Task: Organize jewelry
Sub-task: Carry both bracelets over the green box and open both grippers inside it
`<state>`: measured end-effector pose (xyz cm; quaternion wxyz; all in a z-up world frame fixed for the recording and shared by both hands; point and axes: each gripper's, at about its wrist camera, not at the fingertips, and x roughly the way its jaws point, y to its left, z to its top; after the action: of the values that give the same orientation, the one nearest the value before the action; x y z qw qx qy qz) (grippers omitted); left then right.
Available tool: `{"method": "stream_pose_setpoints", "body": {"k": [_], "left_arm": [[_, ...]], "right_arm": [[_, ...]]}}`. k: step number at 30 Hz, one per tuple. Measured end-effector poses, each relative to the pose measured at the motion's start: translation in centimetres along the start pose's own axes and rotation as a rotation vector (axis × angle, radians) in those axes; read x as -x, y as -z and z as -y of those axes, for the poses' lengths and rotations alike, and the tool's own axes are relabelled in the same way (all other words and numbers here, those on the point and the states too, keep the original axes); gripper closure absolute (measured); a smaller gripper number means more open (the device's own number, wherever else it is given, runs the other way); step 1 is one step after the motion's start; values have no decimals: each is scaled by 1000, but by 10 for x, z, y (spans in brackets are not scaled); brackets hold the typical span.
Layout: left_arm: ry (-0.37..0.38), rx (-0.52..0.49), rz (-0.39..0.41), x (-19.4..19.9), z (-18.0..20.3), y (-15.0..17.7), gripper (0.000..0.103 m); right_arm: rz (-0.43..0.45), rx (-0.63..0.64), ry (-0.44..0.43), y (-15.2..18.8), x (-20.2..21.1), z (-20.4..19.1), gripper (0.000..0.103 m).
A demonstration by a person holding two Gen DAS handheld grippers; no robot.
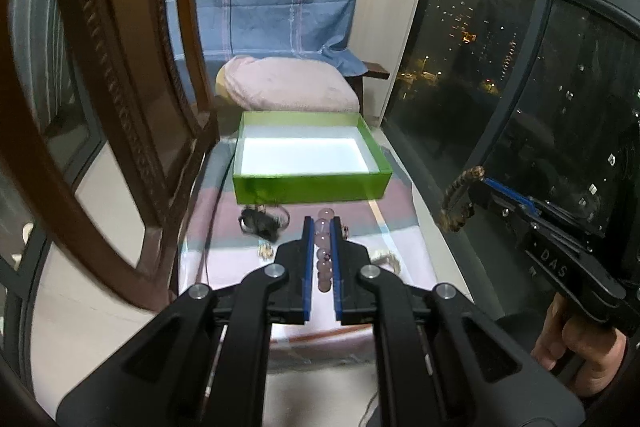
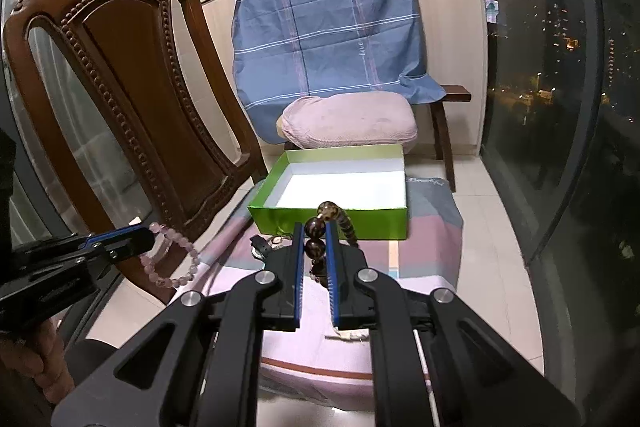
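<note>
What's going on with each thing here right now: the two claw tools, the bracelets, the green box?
Left gripper: shut on the pink bead bracelet, held in the air.
Right gripper: shut on the brown bead bracelet, lifted.
Green box: open, no lid, nothing inside.
Black item on the striped cloth: lying untouched before the box.

We hold both tools pitched downward, side by side. Our left tool (image 1: 323, 227) is clamped tight, fingers nearly parallel. Our right tool (image 2: 314, 231) is likewise clamped. Our right hand (image 1: 576, 351) wraps its handle from below.
</note>
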<state>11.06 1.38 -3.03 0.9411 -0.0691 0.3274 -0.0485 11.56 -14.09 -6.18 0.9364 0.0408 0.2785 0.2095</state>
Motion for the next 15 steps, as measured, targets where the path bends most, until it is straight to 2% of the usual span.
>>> {"method": "stream_pose_setpoints", "body": {"k": [5, 8, 10, 12, 15], "left_arm": [[12, -31, 45, -7, -3, -57, 95], [15, -45, 50, -28, -6, -104, 95], [18, -51, 31, -53, -9, -134, 95], [13, -42, 5, -83, -13, -156, 95], [-10, -24, -68, -144, -23, -178, 95]], "right_arm": [[23, 17, -41, -46, -12, 3, 92], [34, 27, -65, -86, -33, 8, 92], [17, 22, -93, -110, -58, 13, 92], [0, 24, -82, -128, -86, 19, 92], [-73, 16, -62, -144, -148, 35, 92]]}}
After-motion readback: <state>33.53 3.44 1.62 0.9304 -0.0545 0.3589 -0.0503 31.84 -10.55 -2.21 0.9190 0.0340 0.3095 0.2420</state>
